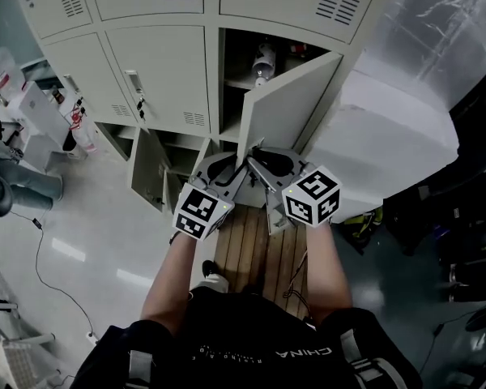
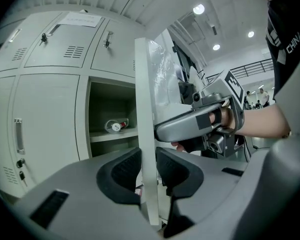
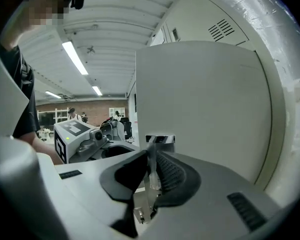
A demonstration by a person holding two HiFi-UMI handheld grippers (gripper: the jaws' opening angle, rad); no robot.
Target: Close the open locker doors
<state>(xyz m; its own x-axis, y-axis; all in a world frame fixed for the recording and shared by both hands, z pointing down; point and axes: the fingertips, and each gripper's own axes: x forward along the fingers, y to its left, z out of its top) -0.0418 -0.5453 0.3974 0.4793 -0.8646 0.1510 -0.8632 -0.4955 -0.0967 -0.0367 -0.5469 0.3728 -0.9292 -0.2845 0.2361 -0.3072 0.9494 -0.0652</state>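
Left gripper (image 2: 148, 169): jaws clamped across the vertical free edge of the open door (image 2: 144, 94). Right gripper (image 3: 151, 171), on the door's outer face: jaws closed on its handle (image 3: 160, 139). The compartment (image 2: 101, 149) lies left of the door, with 1 bottle (image 2: 115, 126) on its shelf. Judged: the door swings leftward to close.

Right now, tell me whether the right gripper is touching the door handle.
Touching. The right gripper view shows the right gripper with its jaws shut on the handle, one against each side, no gap.
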